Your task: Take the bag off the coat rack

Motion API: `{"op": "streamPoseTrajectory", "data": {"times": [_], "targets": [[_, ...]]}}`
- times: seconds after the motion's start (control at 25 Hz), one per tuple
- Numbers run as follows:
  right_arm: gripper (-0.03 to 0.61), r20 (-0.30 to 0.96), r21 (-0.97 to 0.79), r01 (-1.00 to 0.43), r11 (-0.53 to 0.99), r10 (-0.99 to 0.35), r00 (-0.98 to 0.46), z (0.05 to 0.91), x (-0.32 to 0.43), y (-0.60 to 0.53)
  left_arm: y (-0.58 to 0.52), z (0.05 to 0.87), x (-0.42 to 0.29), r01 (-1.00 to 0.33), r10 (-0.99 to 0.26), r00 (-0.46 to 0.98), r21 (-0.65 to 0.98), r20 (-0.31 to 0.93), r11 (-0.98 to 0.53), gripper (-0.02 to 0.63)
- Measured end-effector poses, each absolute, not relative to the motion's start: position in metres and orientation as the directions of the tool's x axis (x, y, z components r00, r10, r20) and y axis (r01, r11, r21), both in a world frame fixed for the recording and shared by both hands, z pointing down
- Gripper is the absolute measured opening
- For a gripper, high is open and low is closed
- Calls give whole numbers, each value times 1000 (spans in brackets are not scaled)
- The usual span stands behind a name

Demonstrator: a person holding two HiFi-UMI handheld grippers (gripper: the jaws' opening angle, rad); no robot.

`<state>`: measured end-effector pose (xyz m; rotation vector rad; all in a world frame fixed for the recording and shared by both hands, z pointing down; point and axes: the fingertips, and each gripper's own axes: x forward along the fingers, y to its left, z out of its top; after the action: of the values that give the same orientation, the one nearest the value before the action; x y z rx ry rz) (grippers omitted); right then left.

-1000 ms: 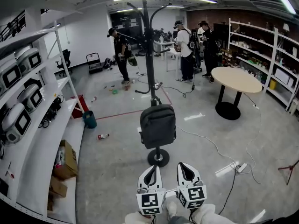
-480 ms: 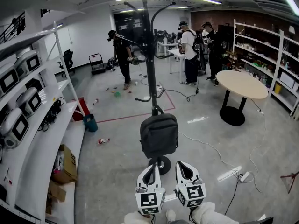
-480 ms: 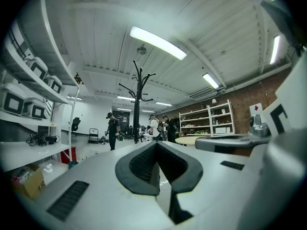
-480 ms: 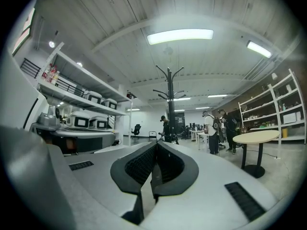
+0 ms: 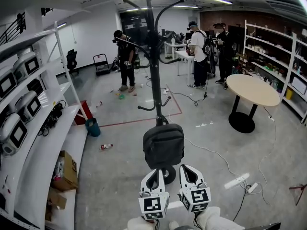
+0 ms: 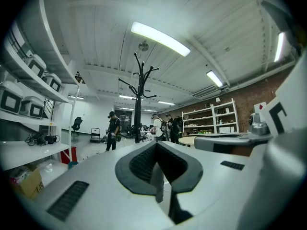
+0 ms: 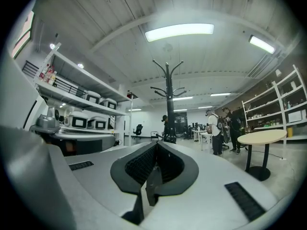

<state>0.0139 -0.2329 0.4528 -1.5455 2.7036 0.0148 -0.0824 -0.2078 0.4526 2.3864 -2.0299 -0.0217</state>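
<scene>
the dark bag (image 5: 163, 145) hangs low on the black coat rack (image 5: 153, 56), just beyond the left gripper (image 5: 155, 173) and the right gripper (image 5: 188, 168), both with jaws pressed together on nothing, their cubes showing square black-and-white markers.

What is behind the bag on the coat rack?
The rack's pole runs down behind the bag, and its base shows below. The bag covers the stretch of pole between.
</scene>
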Motion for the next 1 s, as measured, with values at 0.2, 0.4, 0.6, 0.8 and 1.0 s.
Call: {"op": "streamPoseTrajectory", "data": {"times": [0.2,0.4,0.6,0.8,1.0], "targets": [[11,-29,-10,-859,512,-859,-511,454,15,-258,-228,452,-81,-988,-988,156,19,-5,-156,0],[11,-40,-10,-853,522,-852,-521,450,11,-280,-249,450,-83,-988,-989,150,20,-5,-150,0],[12,-43,-11,-849,528,-849,-527,450,8,-295,-265,450,-86,-989,-990,143,24,-9,-143,0],[11,-34,-18,-850,526,-850,-525,454,3,-306,-274,451,-89,-989,-989,149,23,-6,-149,0],[12,-27,-49,-841,539,-843,-538,463,-8,-320,-288,465,-98,-987,-987,161,22,26,-160,0]]}}
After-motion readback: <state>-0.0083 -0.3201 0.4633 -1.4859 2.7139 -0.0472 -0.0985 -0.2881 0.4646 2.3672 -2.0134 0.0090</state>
